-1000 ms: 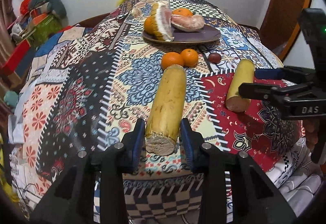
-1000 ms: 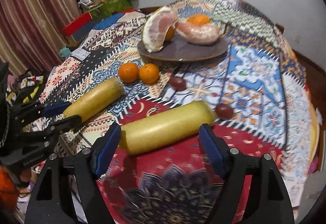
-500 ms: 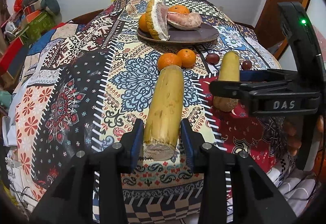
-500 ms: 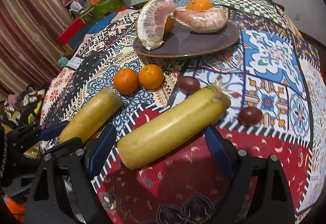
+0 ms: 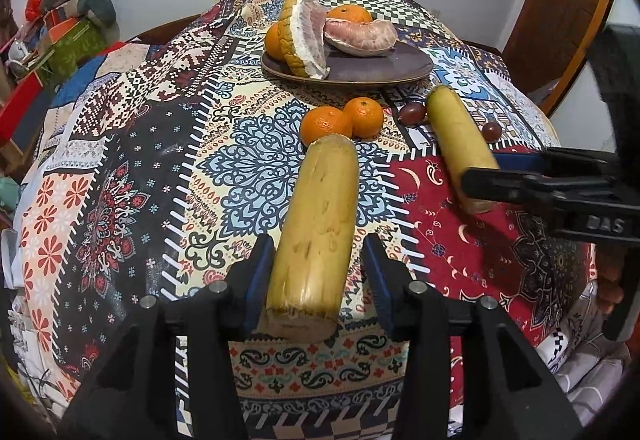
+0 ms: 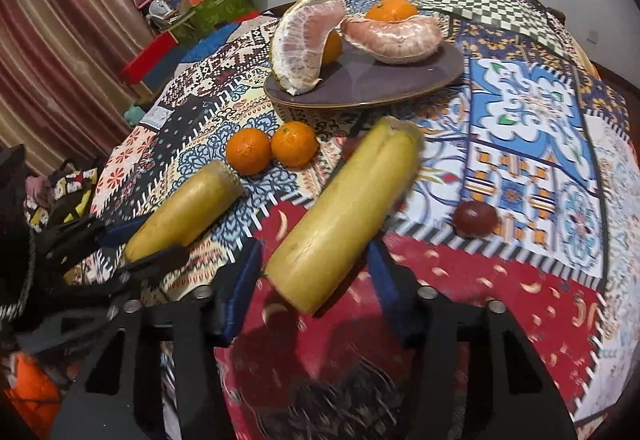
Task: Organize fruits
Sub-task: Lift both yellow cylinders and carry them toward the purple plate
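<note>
Two yellow sugarcane-like sticks lie on the patchwork tablecloth. My left gripper (image 5: 318, 280) is open around the near end of the left stick (image 5: 320, 215), its pads close beside it with small gaps. My right gripper (image 6: 316, 280) is open and straddles the near end of the right stick (image 6: 348, 215), which points toward the plate; it also shows in the left wrist view (image 5: 460, 143). A dark plate (image 5: 372, 69) holds pomelo pieces and oranges. Two loose oranges (image 5: 344, 119) lie in front of it.
Two small dark red fruits (image 6: 476, 217) lie by the right stick. Boxes and bags are stacked at the far left (image 5: 60, 39). A wooden door (image 5: 560, 7) stands at the right. The table edge drops off just below both grippers.
The right gripper moved forward around its stick and the stick has swung to point toward the plate. The left gripper stayed around its stick.
</note>
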Demonstrator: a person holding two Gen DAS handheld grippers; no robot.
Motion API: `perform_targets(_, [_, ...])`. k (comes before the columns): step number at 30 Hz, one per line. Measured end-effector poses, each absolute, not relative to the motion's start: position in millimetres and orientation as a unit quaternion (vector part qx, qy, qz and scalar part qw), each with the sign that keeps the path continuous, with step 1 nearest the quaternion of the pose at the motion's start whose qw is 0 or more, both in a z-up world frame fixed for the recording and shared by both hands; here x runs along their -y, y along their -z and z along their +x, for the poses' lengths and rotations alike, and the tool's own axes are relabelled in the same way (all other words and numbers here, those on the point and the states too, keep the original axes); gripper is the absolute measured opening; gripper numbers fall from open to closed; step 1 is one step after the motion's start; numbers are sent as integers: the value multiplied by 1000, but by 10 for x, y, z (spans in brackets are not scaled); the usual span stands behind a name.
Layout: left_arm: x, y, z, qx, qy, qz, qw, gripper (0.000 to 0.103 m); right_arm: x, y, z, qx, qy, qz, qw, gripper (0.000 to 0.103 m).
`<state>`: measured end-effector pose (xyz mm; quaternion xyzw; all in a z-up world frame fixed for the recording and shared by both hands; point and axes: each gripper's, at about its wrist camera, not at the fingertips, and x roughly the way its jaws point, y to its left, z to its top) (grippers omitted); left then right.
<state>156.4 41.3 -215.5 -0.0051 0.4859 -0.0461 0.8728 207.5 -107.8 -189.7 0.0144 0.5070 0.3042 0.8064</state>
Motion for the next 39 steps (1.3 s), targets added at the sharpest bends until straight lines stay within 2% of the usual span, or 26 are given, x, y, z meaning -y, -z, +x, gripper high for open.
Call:
perform_targets(4, [-410,2177,1616,-489,44,-9,871,45,1232,1826,1978,-498,-300,0,814,36])
perform_targets(9, [-393,2171,1663,-488,46,-13,871,45,1403,1771,1867,-492,-298,-18,818,31])
perform_targets(13, [-376,2118,1601,-481,55,-13,875,39,1492,1730,1771,-490,-298,-39,819,30])
perform_targets(28, [-273,2104,1667,-494,72,11,867,38,1455,1678,1909,-480,-292,-43,826,30])
perform_targets(39, [-327,2267,1898,-513,74,-25,855,38,1278,1899,2090,-500,-297,-49,812,33])
